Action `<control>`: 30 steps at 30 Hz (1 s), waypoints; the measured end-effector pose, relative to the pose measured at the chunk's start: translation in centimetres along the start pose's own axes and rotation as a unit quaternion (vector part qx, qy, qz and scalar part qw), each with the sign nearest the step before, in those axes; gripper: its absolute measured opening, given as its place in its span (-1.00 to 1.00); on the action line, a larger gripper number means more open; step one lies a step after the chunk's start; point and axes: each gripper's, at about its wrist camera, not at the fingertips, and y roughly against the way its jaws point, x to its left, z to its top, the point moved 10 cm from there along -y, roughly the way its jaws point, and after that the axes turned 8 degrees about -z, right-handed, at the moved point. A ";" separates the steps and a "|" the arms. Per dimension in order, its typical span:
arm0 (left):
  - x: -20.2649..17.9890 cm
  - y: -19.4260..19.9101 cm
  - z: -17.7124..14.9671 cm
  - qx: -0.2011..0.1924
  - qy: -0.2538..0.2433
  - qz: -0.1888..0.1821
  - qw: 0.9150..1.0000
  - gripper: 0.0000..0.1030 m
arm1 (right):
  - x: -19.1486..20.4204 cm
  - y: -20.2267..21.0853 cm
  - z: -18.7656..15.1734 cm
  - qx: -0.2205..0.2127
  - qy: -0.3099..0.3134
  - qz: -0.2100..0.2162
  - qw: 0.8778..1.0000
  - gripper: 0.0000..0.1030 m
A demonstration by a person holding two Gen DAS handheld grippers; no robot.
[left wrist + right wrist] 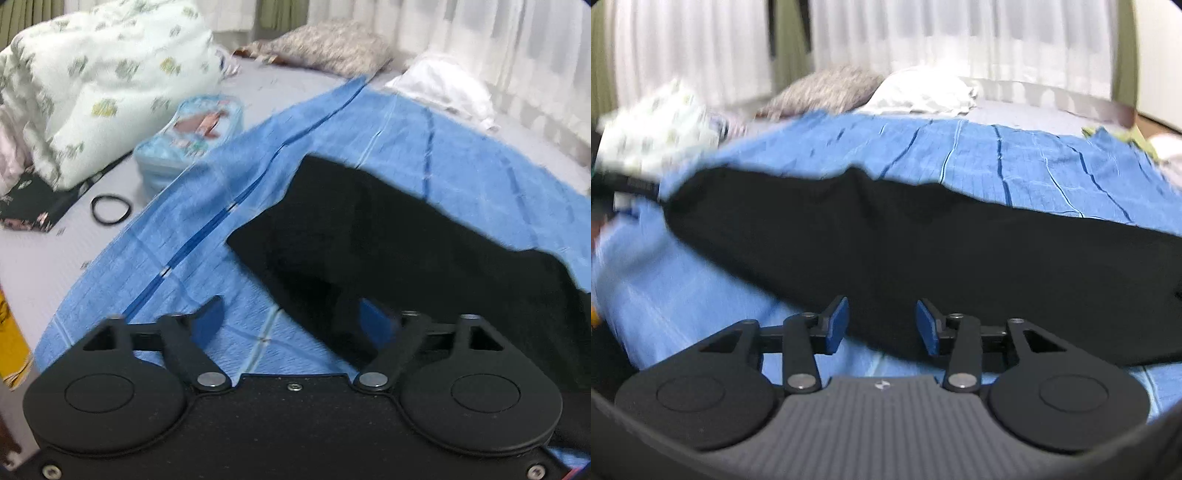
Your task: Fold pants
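Black pants point(388, 229) spread long and flat across a blue striped sheet point(207, 236), the cloth matte and dark with soft creases, edges wavy; same pants point(923, 251) crossing the right wrist view as a broad band over the sheet point(1015, 162). Left of the pants: a thin black ring-shaped band point(110, 209) on the pale grey mattress point(44, 258), beyond it a pale blue zipped plastic pouch point(188, 140), then a puffy floral quilt point(96, 77) heaped up. Beyond the pants: a speckled pillow point(328, 44) and a crumpled white cloth point(443, 85), backed by sheer white curtains point(480, 33). Nothing lying on the pants themselves.

Left gripper point(291, 321) spread wide, blue-padded fingers well apart, the right-hand finger over the pants' near edge, the other over bare sheet. Right gripper point(881, 325) likewise apart, holding nothing, blue pads just at the pants' near edge. Both views motion-blurred.
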 end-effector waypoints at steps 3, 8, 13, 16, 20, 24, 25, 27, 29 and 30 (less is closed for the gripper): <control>-2.7 0.7 0.8 -0.019 -0.023 -0.022 0.999 0.68 | 0.3 -1.7 2.6 -0.019 -0.038 0.007 0.999 0.26; -9.5 0.0 1.8 -0.040 -0.073 -0.061 0.995 0.62 | 1.5 -6.9 5.9 -0.017 -0.067 0.016 0.997 0.27; -17.2 -3.5 1.6 -0.049 -0.112 -0.111 0.986 0.08 | 2.2 -13.3 7.8 0.006 -0.035 -0.011 0.999 0.27; -20.5 -7.0 0.8 -0.026 -0.127 -0.122 0.984 -0.35 | 2.6 -16.9 7.8 0.035 -0.015 -0.018 0.999 0.20; -21.3 -11.8 -0.3 -0.004 -0.133 -0.082 0.988 -0.42 | 1.6 -19.1 7.1 0.045 0.014 -0.043 0.998 -0.04; -19.8 -12.0 -0.4 -0.035 -0.149 -0.057 0.987 -0.42 | -2.7 -18.4 6.5 0.028 0.006 -0.125 0.992 -0.03; -19.7 -11.9 -0.5 -0.039 -0.156 -0.056 0.985 -0.42 | -4.4 -18.1 6.2 0.026 -0.003 -0.152 0.988 -0.03; -19.2 -11.8 -0.7 -0.044 -0.163 -0.046 0.985 -0.30 | -7.4 -17.3 5.8 0.023 -0.041 -0.174 0.984 -0.06; -18.5 -12.1 -0.6 -0.046 -0.155 -0.036 0.986 -0.17 | -9.7 -16.5 5.5 0.029 -0.053 -0.209 0.976 -0.05; -18.4 -12.1 -0.6 -0.046 -0.151 -0.036 0.987 -0.14 | -10.8 -16.2 5.4 0.025 -0.045 -0.230 0.972 0.02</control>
